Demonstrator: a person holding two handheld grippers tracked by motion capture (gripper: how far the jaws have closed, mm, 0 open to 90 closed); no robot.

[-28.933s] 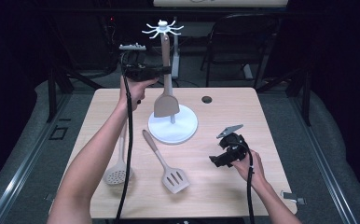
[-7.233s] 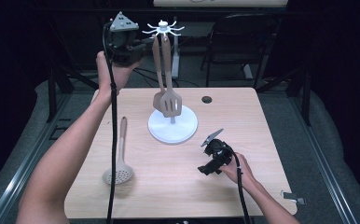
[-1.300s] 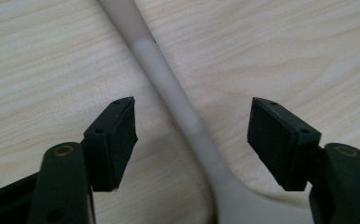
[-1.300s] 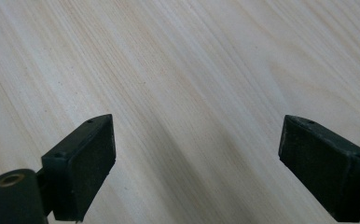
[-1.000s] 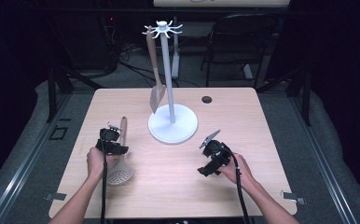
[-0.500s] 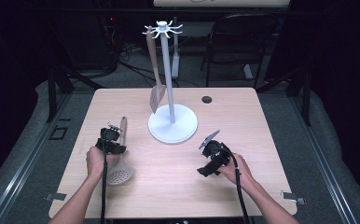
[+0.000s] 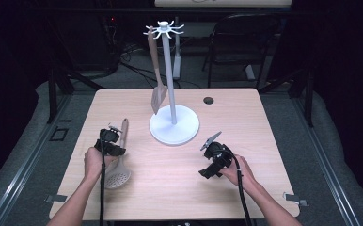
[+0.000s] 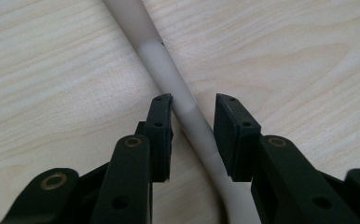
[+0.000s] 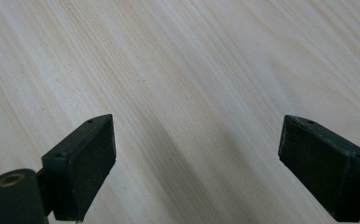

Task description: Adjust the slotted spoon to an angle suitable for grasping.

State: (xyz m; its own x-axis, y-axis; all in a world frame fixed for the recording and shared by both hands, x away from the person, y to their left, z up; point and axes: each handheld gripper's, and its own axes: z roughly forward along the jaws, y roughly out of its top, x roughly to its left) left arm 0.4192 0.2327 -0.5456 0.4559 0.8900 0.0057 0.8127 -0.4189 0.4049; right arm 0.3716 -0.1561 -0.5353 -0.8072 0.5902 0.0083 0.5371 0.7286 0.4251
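The beige plastic skimmer spoon with round perforated head lies at the table's left, long axis running near to far. My left claw stands spread astride its handle, not yet pinching. My right claw rests wide open, well apart.

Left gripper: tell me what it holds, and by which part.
Nothing yet. The left gripper has its jaws open on either side of the skimmer handle, which lies on the table, not clamped.
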